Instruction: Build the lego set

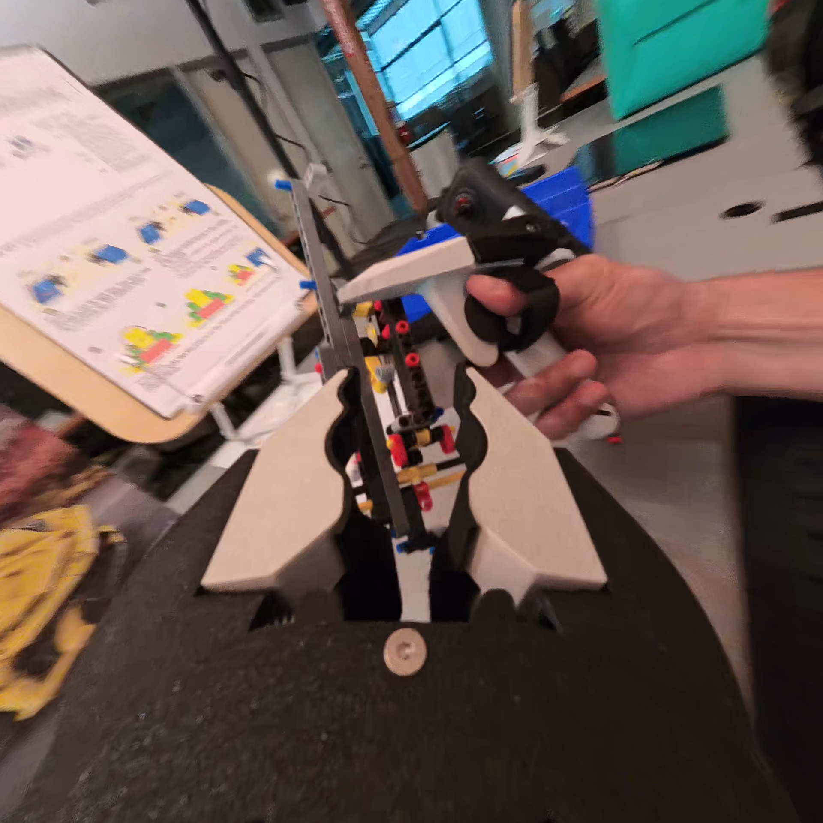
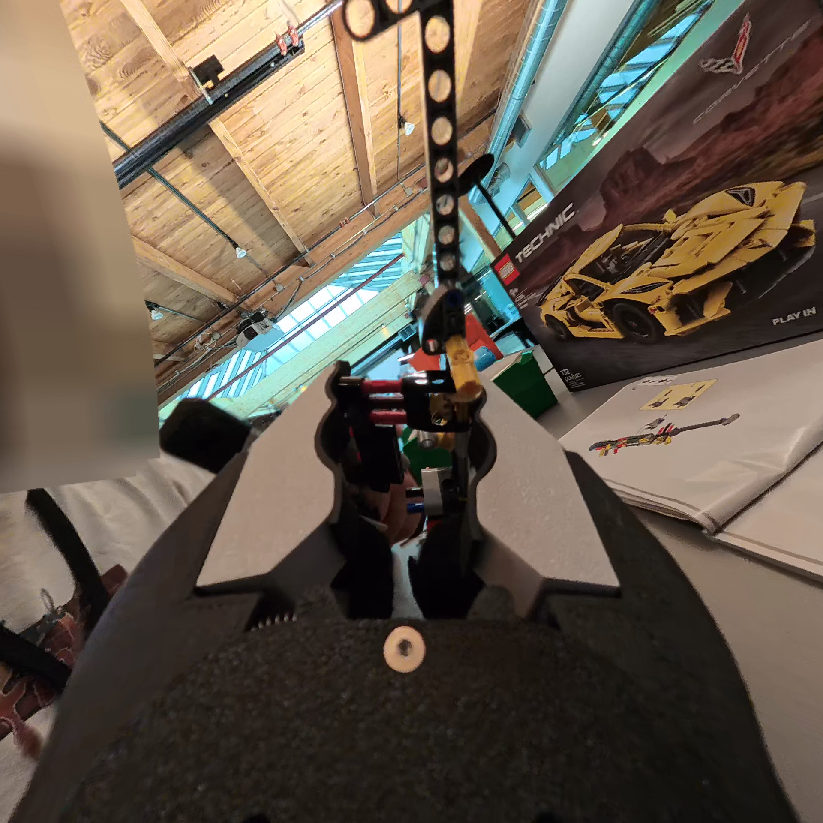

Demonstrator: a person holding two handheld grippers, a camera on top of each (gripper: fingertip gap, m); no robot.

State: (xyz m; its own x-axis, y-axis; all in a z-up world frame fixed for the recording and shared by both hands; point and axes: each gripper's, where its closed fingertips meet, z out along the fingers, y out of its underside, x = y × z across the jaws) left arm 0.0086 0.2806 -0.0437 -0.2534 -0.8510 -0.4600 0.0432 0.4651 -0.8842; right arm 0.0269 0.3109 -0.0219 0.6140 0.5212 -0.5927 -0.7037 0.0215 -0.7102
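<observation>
Nearest the lens in the left wrist view, the left claw (image 1: 407,450) stood partly closed around the lego assembly (image 1: 403,427), its left pad against a long dark grey beam (image 1: 332,320) that ran up and away between the fingers, roughly along the claw's own line. The grip looked like a hold, though blur left the contact on the right pad unclear. Just beyond, the right claw (image 1: 352,291), carried in a hand (image 1: 623,338), came in from the right with its tip meeting the upper part of the same assembly. Its own camera showed it narrowed onto the black, red and yellow cluster (image 2: 427,405), with a black holed beam (image 2: 441,133) rising straight ahead past the fingertips. So both claws bore on one piece held in the air, left low, right higher, and any joining would probably have to run along that long axis. Farther off lay an open instruction booklet (image 2: 712,450) on the counter (image 2: 735,668), with the set's box (image 2: 668,245) behind it.
</observation>
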